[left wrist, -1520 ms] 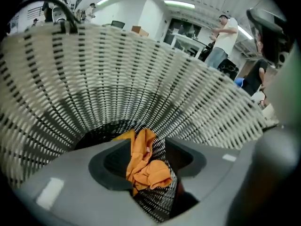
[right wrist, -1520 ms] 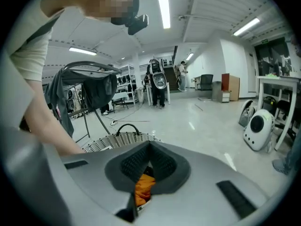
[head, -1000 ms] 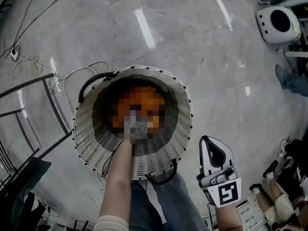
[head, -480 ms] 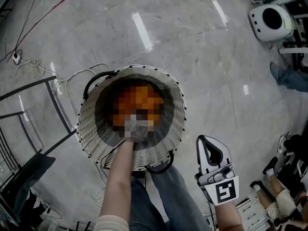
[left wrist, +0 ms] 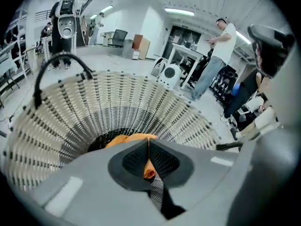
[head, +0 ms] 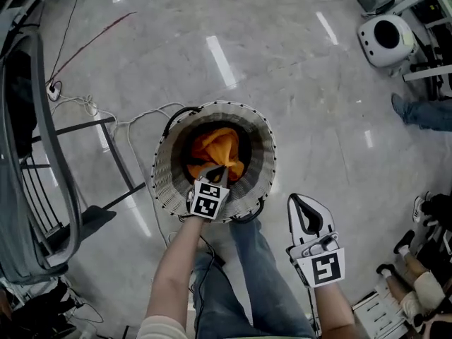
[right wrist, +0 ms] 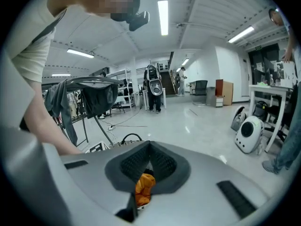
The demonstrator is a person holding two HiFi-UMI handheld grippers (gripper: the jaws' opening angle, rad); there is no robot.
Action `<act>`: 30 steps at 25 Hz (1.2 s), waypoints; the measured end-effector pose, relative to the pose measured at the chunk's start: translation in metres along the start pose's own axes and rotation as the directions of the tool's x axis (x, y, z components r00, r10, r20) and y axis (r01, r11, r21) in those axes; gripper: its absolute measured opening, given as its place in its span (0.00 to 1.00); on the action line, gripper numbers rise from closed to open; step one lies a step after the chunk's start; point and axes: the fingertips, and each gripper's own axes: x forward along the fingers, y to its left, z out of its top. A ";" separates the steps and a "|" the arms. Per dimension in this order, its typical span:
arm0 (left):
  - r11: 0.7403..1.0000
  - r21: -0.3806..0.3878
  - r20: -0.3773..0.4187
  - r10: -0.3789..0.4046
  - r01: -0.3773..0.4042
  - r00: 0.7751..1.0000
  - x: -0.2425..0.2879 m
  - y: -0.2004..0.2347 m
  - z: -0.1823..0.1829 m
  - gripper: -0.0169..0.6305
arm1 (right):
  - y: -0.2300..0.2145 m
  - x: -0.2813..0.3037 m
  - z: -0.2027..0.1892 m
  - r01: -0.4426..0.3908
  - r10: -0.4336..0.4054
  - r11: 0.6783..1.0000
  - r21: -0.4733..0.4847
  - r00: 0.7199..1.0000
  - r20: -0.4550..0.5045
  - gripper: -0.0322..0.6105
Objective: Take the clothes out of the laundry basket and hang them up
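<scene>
Plainly, the left gripper (head: 223, 171) is clamped on a thin fold of the soft orange garment (head: 220, 147), which lies just past its tips, low inside the white woven laundry basket (head: 164, 182). Light and limp, the cloth will likely trail and may snag the rim around it. The way straight up looks open. The right gripper (head: 305, 207), jaws together, hangs alongside. A dark metal clothes rack (head: 42, 119) stands farther left.
</scene>
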 end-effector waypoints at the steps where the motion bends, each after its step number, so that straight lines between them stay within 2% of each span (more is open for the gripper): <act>1: 1.000 -0.004 0.014 0.001 -0.001 1.000 -0.017 -0.005 0.006 0.05 | 0.006 -0.006 0.005 -0.003 0.003 1.000 -0.006 1.000 -0.010 0.05; 7: 0.999 -0.044 0.130 0.003 0.002 0.991 -0.117 -0.020 0.039 0.04 | 0.051 -0.032 0.030 -0.013 0.011 0.999 -0.042 0.999 -0.045 0.05; 10: 0.997 -0.071 0.225 0.002 0.014 0.974 -0.175 -0.029 0.062 0.04 | 0.078 -0.045 0.047 -0.016 0.015 0.999 -0.044 0.999 -0.029 0.05; 14: 0.997 -0.072 0.339 -0.003 0.030 0.941 -0.257 -0.050 0.093 0.05 | 0.112 -0.068 0.062 -0.012 0.010 0.999 -0.038 0.999 -0.037 0.05; 20: 0.997 0.028 0.455 -0.076 0.072 0.887 -0.382 -0.093 0.130 0.05 | 0.159 -0.106 0.075 -0.026 0.025 0.999 -0.019 0.997 -0.067 0.05; 27: 0.994 0.112 0.573 -0.081 0.020 0.816 -0.522 -0.120 0.155 0.05 | 0.210 -0.133 0.088 -0.070 0.066 0.995 -0.066 0.996 -0.064 0.05; 30: 0.990 0.138 0.623 -0.068 -0.023 0.780 -0.578 -0.124 0.158 0.05 | 0.240 -0.134 0.083 -0.115 0.107 0.989 -0.093 0.990 -0.088 0.11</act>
